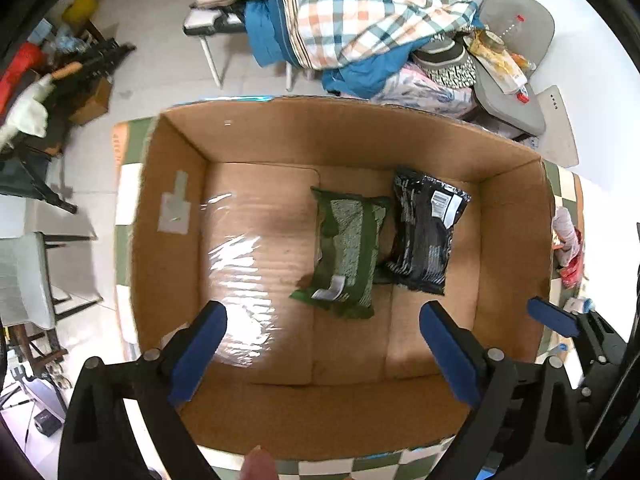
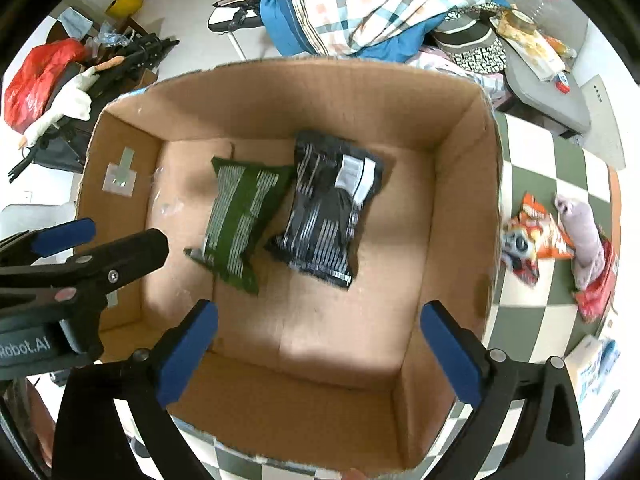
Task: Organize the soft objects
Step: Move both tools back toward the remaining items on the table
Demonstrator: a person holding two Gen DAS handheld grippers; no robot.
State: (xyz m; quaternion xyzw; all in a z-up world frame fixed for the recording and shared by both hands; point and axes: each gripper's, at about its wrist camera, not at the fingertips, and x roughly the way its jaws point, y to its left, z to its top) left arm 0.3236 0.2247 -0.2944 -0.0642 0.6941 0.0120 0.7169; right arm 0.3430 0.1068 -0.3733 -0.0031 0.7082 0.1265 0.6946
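Note:
An open cardboard box (image 1: 248,140) (image 2: 456,216) stands on a green-and-white checked table. Inside lie a green soft packet (image 1: 344,252) (image 2: 240,216) and a black soft packet (image 1: 424,236) (image 2: 328,208), side by side and touching. My left gripper (image 1: 320,348) is open and empty above the box's near side. My right gripper (image 2: 320,348) is open and empty above the box's near side; it also shows at the right in the left wrist view (image 1: 556,320). The left gripper's body (image 2: 80,268) shows at the left in the right wrist view.
On the checked table (image 2: 532,320) right of the box lie an orange snack bag (image 2: 540,236), a pale purple soft item (image 2: 584,236) and a red packet (image 2: 600,288). A white-blue pack (image 2: 596,364) sits nearer. Beyond the box are plaid bedding (image 1: 360,20), a grey chair (image 1: 516,64) and floor clutter.

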